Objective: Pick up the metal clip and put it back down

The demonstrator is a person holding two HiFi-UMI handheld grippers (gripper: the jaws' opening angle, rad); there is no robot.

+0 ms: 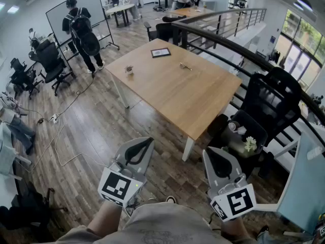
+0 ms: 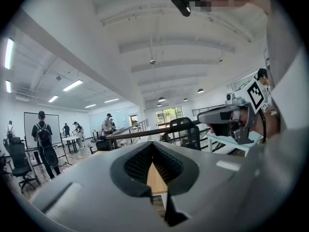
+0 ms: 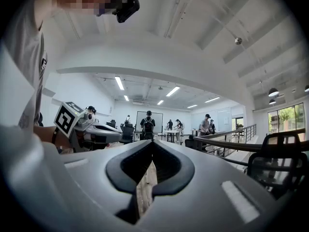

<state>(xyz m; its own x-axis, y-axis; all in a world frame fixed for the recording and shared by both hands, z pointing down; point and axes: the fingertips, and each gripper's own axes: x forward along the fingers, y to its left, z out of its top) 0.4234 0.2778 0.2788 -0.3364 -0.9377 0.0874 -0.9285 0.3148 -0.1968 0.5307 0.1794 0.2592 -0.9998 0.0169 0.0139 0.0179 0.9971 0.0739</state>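
The metal clip lies small and thin on the wooden table, toward its far side. Both grippers are held low, close to the person's body, well short of the table and over the floor. My left gripper is shut with nothing in it; in its own view the tips meet and the table top shows through the gap behind them. My right gripper is likewise shut and empty, its tips touching. The clip is too far off to make out in either gripper view.
On the table also sit a dark framed card and a small cup-like object. A black chair stands at the table's right, beside a curved railing. Cables trail on the wood floor. A person with a backpack stands by a whiteboard.
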